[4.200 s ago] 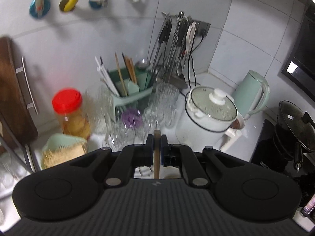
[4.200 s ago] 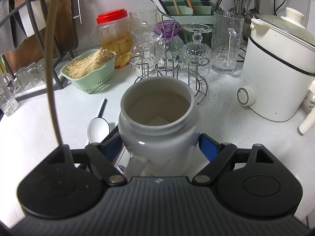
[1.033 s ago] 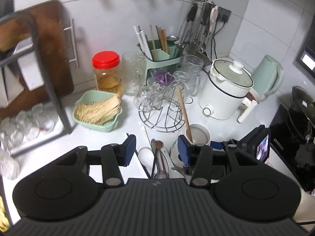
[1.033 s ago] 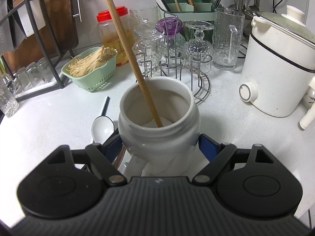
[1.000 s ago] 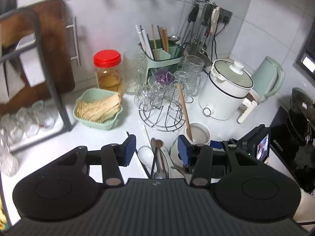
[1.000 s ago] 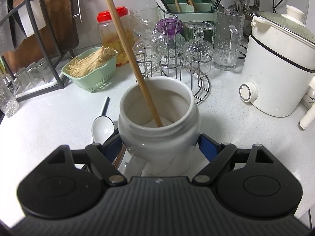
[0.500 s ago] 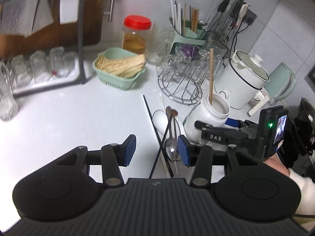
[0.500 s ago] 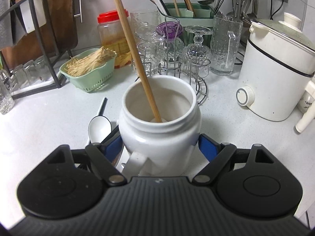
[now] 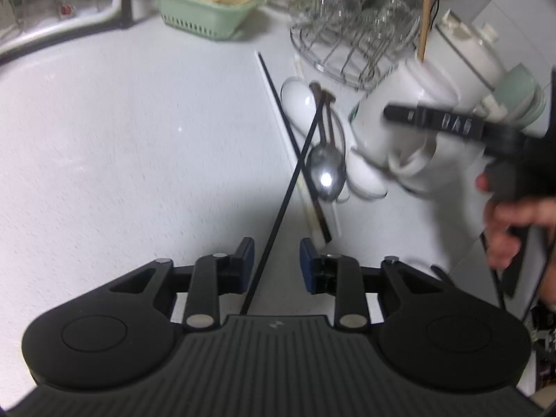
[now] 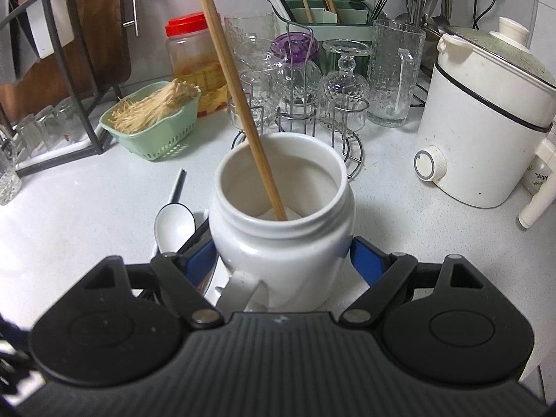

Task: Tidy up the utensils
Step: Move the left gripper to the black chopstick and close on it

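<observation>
Progress so far: one wooden chopstick [image 10: 239, 100] stands in the white jar [image 10: 281, 239] my right tongs [image 10: 283, 255] grip, while my left tongs [image 9: 276, 260], closing, straddle without pinching a black chopstick [image 9: 278, 215] among spoons on the worktop [image 9: 121, 139].

In the right wrist view a jar [image 10: 283, 239] stands at centre frame with a wooden chopstick [image 10: 239, 104] leaning in it, a spoon [image 10: 173, 226] left, a glass rack [image 10: 299, 104] behind, a cooker [image 10: 486, 121] right.

Blurred white letters, seemingly "DAS", on the right gripper's [image 9: 448, 123] black side, nothing else legible
</observation>
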`<control>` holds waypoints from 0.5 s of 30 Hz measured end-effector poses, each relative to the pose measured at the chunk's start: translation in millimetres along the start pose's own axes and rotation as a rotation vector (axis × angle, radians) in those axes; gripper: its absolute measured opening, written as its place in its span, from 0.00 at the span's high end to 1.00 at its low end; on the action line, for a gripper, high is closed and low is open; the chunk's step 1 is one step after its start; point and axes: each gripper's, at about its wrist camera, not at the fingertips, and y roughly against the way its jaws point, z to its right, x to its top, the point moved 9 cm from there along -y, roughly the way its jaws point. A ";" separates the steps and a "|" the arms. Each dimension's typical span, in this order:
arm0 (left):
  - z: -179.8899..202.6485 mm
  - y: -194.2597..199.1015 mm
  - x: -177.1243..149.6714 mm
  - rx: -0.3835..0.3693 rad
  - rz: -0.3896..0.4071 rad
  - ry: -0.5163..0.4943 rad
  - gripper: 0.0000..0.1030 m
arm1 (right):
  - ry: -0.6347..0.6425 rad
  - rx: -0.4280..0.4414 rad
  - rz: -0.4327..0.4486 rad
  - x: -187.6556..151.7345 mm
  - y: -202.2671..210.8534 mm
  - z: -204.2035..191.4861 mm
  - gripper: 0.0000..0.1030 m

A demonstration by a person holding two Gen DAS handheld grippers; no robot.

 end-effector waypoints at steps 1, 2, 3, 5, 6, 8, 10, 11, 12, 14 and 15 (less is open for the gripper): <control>0.6 -2.5 -1.7 0.004 0.004 -0.002 0.71 | -0.001 -0.001 -0.005 0.5 -0.5 0.1 0.16; 1.6 -3.7 -2.0 0.006 0.011 -0.003 0.72 | -0.003 -0.001 -0.009 0.7 -0.8 0.1 0.16; 2.6 -4.8 -0.9 0.012 0.019 -0.004 0.72 | -0.003 -0.001 -0.011 0.5 -0.8 0.2 0.16; 4.9 -8.4 4.9 0.030 0.029 -0.009 0.76 | 0.004 0.001 -0.013 0.1 -0.9 0.2 0.16; 6.4 -9.4 10.6 0.031 0.029 -0.005 0.77 | 0.006 0.003 -0.014 -0.2 -0.8 0.5 0.16; 9.1 -14.5 18.5 0.028 0.028 0.000 0.77 | 0.008 0.009 -0.016 -0.6 -0.4 1.1 0.16; 13.0 -19.5 27.4 0.037 0.033 -0.019 0.77 | 0.013 0.011 -0.018 -1.0 0.1 1.3 0.16; 15.3 -22.4 31.6 0.039 0.031 -0.030 0.78 | 0.013 0.012 -0.020 -0.6 -0.1 1.6 0.16; 16.8 -24.8 35.7 0.038 0.033 -0.040 0.78 | 0.013 0.013 -0.021 -0.3 -0.4 1.6 0.16; 22.0 -28.6 40.6 0.042 0.034 -0.088 0.81 | 0.014 0.012 -0.024 0.2 -1.1 0.9 0.16; 25.0 -31.3 41.8 0.049 0.026 -0.117 0.82 | 0.014 0.012 -0.027 0.5 -1.3 0.9 0.16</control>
